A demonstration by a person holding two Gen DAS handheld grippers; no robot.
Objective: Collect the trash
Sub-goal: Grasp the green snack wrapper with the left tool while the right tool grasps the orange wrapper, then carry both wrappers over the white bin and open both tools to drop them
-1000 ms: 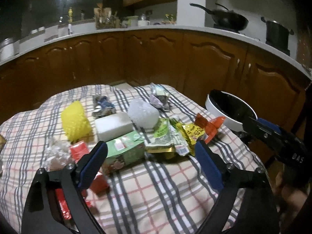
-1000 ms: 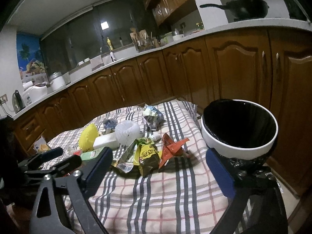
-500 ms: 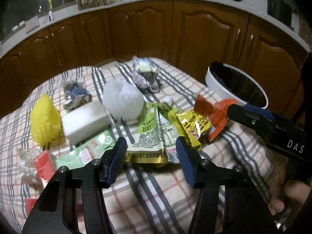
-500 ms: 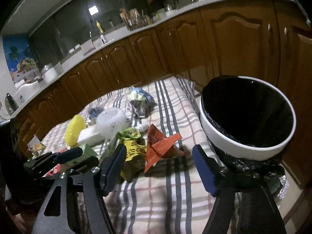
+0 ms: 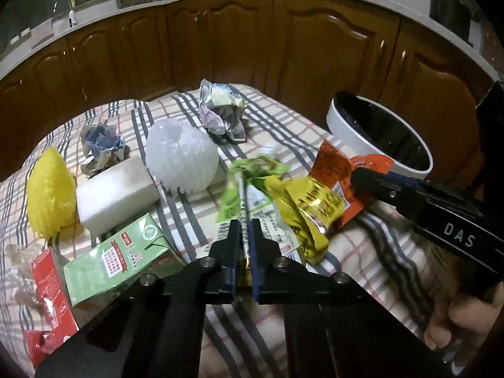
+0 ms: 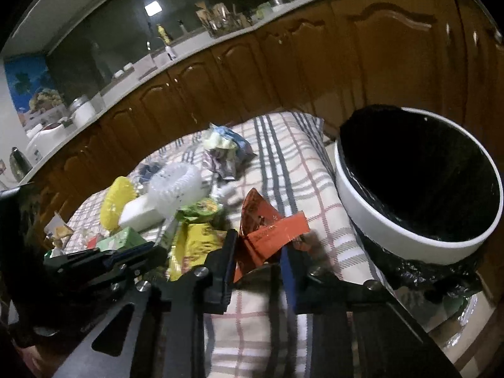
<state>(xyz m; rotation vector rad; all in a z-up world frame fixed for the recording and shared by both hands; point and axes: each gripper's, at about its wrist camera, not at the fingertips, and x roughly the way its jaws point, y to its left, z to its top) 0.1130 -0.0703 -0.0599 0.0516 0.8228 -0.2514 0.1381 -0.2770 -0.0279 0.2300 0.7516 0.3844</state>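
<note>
Several pieces of trash lie on a plaid-covered table point(image 5: 346, 252). My left gripper point(image 5: 244, 236) is shut on the near edge of a green snack wrapper point(image 5: 252, 186), which is folded up between the pads. My right gripper point(image 6: 258, 255) is partly closed around an orange wrapper point(image 6: 267, 230); the jaws still stand apart and the wrapper's edge lies between them. The orange wrapper also shows in the left wrist view point(image 5: 343, 173). A yellow wrapper point(image 5: 302, 208) lies between the two. A white trash bin point(image 6: 419, 189) with a black liner stands at the table's right edge.
A green carton point(image 5: 119, 261), white block point(image 5: 116, 195), white foam net ball point(image 5: 181, 156), yellow foam net point(image 5: 50, 195), two crumpled wrappers point(image 5: 223, 110) and red packets point(image 5: 50, 289) lie on the table. Brown kitchen cabinets point(image 5: 252, 47) stand behind.
Both grippers have moved forward and down to the wrappers. The left has closed on the green wrapper and bunched it up. The right has narrowed around the orange wrapper.
</note>
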